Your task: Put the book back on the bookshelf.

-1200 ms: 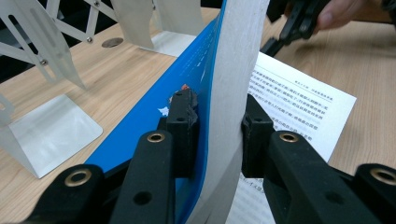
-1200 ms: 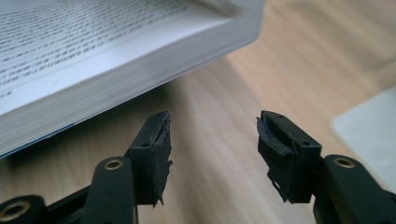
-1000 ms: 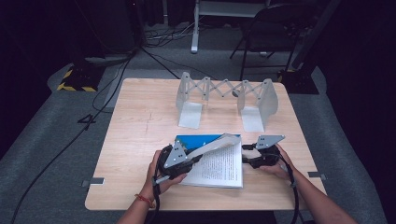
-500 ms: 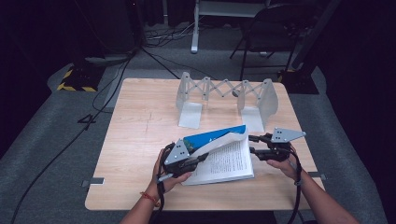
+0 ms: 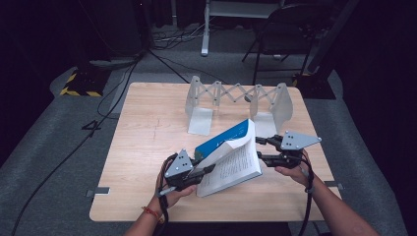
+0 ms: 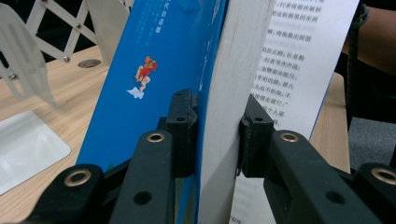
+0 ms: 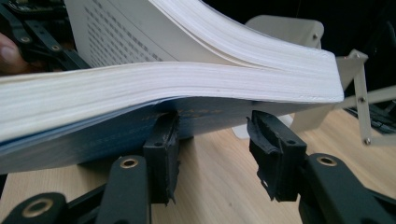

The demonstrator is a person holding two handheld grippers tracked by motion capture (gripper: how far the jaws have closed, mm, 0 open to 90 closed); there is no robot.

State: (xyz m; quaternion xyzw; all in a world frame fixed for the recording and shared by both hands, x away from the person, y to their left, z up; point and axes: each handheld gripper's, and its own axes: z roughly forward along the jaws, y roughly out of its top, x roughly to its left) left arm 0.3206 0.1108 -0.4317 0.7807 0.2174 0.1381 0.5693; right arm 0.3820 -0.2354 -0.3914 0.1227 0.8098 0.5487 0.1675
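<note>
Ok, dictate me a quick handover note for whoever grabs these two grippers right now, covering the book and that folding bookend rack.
Left gripper: shut on the book, one jaw on the blue cover, the other on the page side.
Right gripper: jaws apart, just been closing, tips under the book's far edge, propping it; no pinch visible.
Book: tilted up off the table, part open, blue cover facing the rack.
Bookend rack: stands behind the book, nothing between its end plates.
Done: book lifted off flat.
Left, probably: stand it upright, close it and set it in the rack.
</note>
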